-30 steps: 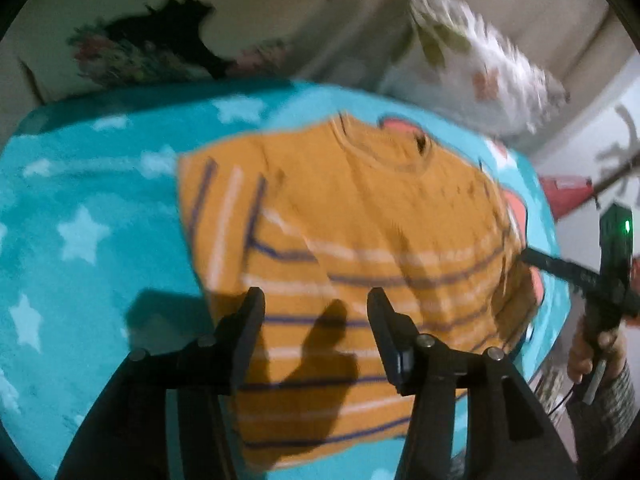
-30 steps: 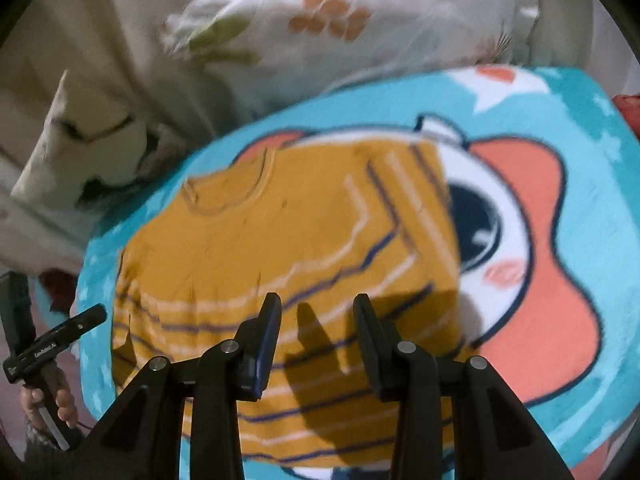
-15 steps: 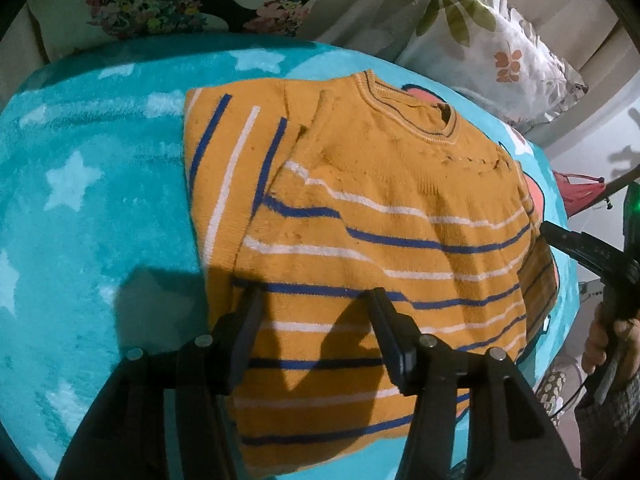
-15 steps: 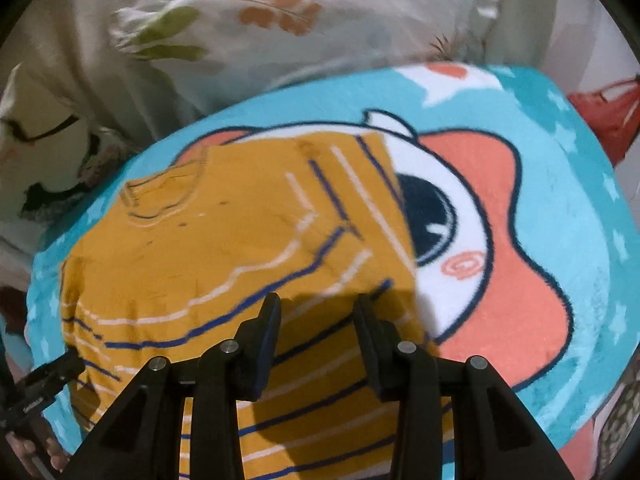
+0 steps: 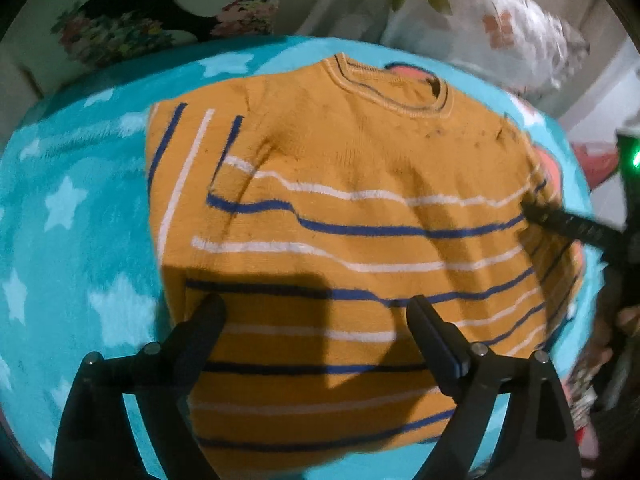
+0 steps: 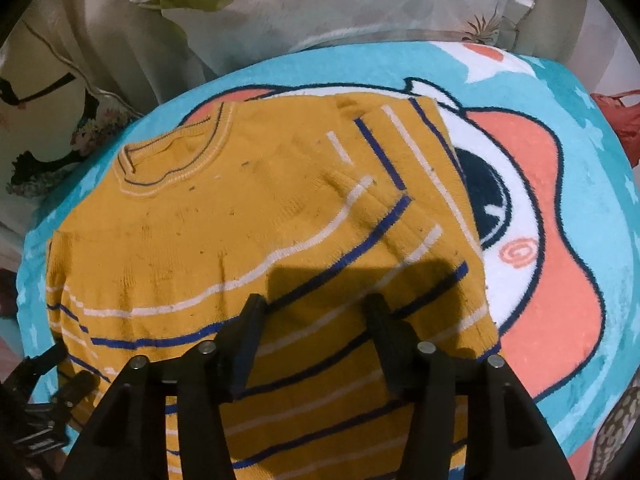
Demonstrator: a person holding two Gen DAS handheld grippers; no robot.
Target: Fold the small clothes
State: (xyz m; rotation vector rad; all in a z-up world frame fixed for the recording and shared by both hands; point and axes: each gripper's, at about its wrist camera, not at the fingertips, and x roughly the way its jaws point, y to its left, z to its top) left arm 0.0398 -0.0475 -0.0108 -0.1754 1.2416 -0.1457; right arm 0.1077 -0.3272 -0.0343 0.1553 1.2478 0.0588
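We see a teal cartoon blanket (image 6: pixel 580 128) with a small orange striped sweater (image 5: pixel 360 184) lying flat on it, both sleeves already folded in. The bottom-to-top fold seems left. Our left gripper (image 5: pixel 316 320) and right gripper (image 6: pixel 316 312) hover above its hem, jaws just spread, gripping nothing.

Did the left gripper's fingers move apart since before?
Yes. The left gripper has just been opening; its fingers now straddle far more of the sweater's stripes, gripping nothing.
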